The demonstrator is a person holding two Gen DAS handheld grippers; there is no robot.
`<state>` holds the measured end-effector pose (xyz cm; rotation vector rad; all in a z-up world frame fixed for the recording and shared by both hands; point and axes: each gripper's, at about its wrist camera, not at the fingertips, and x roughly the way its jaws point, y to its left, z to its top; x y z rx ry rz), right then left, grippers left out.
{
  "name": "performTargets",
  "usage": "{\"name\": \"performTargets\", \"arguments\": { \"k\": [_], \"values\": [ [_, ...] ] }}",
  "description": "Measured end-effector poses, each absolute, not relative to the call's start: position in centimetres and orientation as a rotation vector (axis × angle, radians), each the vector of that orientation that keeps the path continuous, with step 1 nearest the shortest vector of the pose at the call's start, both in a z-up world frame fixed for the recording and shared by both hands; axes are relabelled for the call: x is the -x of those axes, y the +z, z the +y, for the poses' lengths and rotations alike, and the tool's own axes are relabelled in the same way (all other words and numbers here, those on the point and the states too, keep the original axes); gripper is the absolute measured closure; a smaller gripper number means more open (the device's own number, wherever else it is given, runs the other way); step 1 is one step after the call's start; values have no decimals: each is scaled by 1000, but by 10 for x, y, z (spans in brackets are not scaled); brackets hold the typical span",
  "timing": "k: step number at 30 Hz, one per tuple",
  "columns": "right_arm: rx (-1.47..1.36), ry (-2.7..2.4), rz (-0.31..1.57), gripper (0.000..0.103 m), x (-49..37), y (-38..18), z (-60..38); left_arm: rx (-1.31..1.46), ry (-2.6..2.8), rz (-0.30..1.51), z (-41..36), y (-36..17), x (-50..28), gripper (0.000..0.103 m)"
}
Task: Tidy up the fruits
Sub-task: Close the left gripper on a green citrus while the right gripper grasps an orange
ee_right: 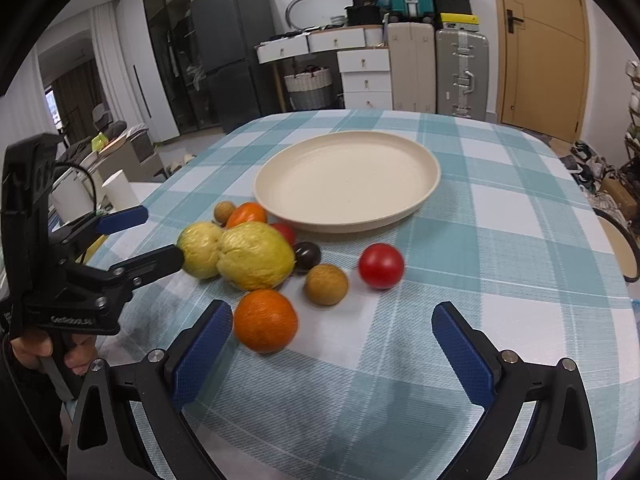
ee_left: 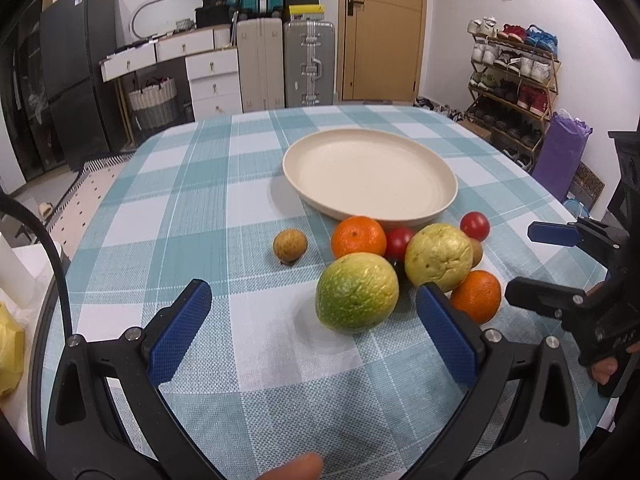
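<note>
Both tools (ee_left: 316,312) (ee_right: 332,332) gape over fruit beside the seemingly bare plate (ee_right: 348,184).

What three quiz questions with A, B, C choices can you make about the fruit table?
1. Where is the pile of fruit?
A. on the plate
B. on the tablecloth beside the plate
C. on the floor

2. How many oranges are there?
A. two
B. four
C. none

3. What are the two grippers doing?
A. both open, holding nothing
B. both squeezing fruit
C. one holding the plate

Answers: 1 B, the plate is bare. 2 A, one orange near, another orange farther. 3 A, left gripper and right gripper stand wide open.
</note>
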<state>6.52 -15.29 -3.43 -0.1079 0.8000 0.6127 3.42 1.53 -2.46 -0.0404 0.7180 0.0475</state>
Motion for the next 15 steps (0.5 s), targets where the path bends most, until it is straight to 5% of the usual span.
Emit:
{"name": "performTargets", "arguments": {
  "k": [15],
  "values": [
    [148,728,920,31,-61,-52,-120,59,-13,817,15,-41,-56,17]
  ]
}}
